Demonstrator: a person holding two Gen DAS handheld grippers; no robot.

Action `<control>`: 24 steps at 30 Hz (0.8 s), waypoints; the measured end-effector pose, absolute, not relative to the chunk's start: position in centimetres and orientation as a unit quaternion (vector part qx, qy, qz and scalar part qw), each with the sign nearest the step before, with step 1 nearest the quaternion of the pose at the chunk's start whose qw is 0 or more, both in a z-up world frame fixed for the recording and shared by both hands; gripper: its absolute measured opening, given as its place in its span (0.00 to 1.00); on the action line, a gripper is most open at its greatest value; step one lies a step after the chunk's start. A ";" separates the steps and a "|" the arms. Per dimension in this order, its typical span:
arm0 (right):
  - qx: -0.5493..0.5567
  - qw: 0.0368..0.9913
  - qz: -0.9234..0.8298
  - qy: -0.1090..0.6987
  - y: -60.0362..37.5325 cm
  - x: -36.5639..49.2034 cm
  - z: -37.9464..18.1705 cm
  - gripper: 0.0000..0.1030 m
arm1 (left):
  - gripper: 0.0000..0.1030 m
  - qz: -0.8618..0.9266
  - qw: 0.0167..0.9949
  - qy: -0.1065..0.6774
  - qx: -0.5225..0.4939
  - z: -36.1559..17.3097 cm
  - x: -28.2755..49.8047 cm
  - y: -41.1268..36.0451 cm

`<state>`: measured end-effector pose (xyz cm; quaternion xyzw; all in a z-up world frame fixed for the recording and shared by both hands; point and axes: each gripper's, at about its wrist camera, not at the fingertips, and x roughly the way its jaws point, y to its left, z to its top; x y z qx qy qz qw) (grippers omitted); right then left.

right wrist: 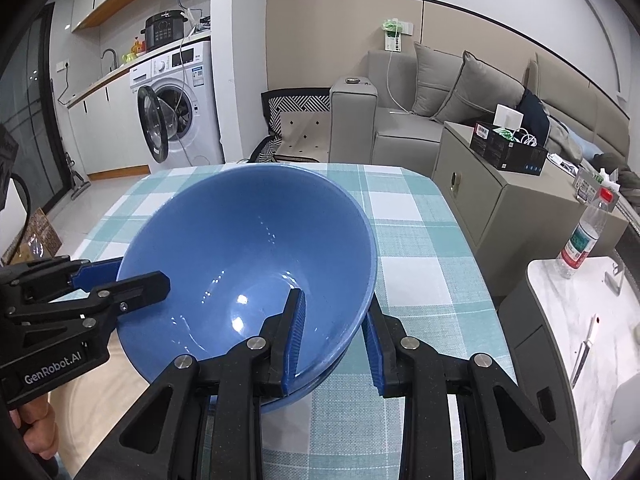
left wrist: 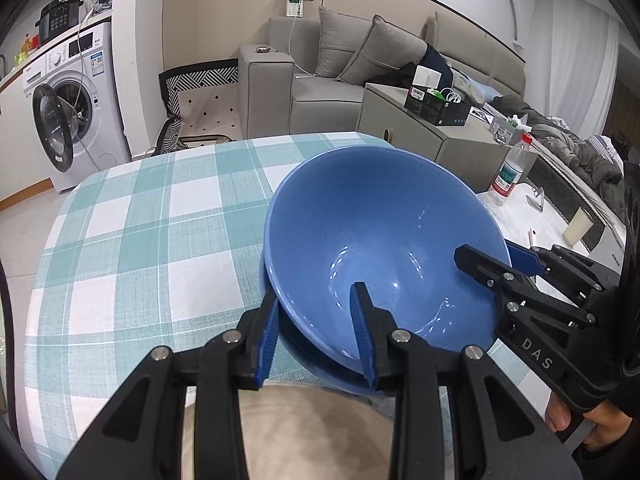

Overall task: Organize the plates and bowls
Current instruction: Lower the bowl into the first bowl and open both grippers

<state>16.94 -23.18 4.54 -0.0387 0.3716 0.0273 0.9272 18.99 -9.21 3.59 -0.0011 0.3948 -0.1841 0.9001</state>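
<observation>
A large blue bowl (left wrist: 384, 232) (right wrist: 248, 240) is gripped at its near rim by both grippers over the teal-checked tablecloth (left wrist: 152, 216) (right wrist: 416, 248). My left gripper (left wrist: 316, 296) (right wrist: 128, 272) is shut on the rim's left side, one finger inside and one outside. On the right side, my right gripper (right wrist: 334, 300) (left wrist: 492, 254) is shut on the rim the same way. Directly beneath it shows the rim of a second blue bowl (left wrist: 316, 368) (right wrist: 316, 380). I cannot tell whether the two bowls touch.
A water bottle (left wrist: 512, 168) (right wrist: 584, 232) stands on a white marble side table (right wrist: 568, 304) to the right of the table. Beyond are a grey cabinet (right wrist: 492, 200), a sofa (left wrist: 320, 92) and a washing machine (left wrist: 68, 108) with its door open.
</observation>
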 end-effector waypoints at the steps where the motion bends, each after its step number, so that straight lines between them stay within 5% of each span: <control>1: -0.041 0.927 0.027 0.372 -23.1 16.9 4.5 0.28 | 0.31 -0.184 0.900 0.394 0.000 3.6 19.0 -9.2; 24: -0.072 0.927 0.032 0.368 -22.3 16.7 3.9 0.30 | 0.34 -0.165 0.898 0.406 0.030 3.0 18.6 -9.1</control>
